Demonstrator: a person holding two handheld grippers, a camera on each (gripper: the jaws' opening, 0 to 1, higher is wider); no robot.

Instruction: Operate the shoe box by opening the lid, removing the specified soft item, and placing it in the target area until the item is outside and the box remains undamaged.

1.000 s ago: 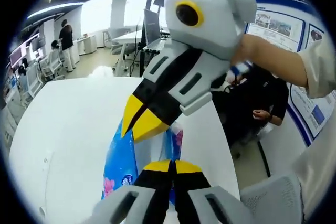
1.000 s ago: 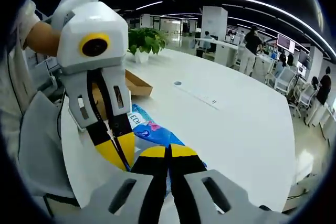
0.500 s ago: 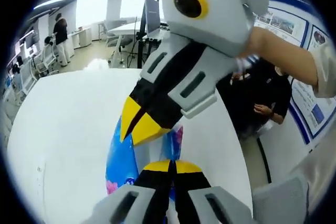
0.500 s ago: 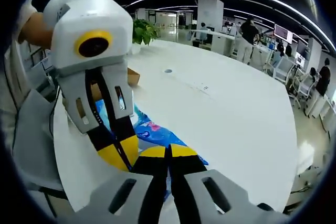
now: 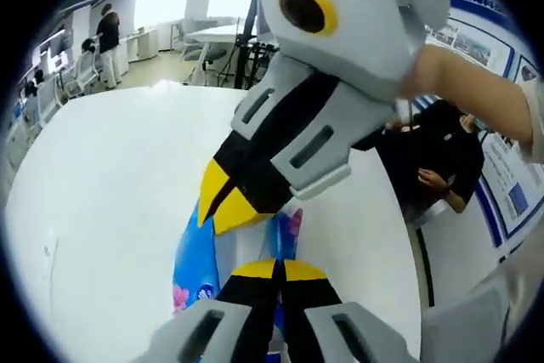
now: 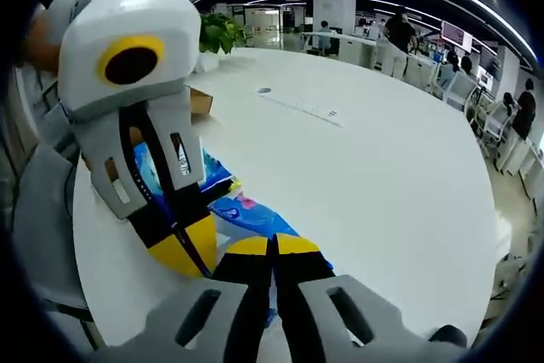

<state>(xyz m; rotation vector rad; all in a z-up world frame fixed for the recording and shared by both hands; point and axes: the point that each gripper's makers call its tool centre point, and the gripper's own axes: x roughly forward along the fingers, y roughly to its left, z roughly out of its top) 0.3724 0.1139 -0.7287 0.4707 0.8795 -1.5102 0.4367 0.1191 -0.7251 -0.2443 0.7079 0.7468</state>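
Big white table (image 6: 374, 176) runs under both your hands. The blue soft pack (image 5: 197, 254) w/ pink flower print lies flat on it, outside the cardboard shoe box (image 6: 201, 101), which sits behind it near the table edge by a potted plant (image 6: 223, 33). Your left gripper (image 5: 277, 271) has its yellow tips pressed together on the pack's near edge. Your right gripper (image 6: 274, 248) is likewise pinched tight on the pack, tips touching. In each view the other gripper comes in w/ tips closed just beside.
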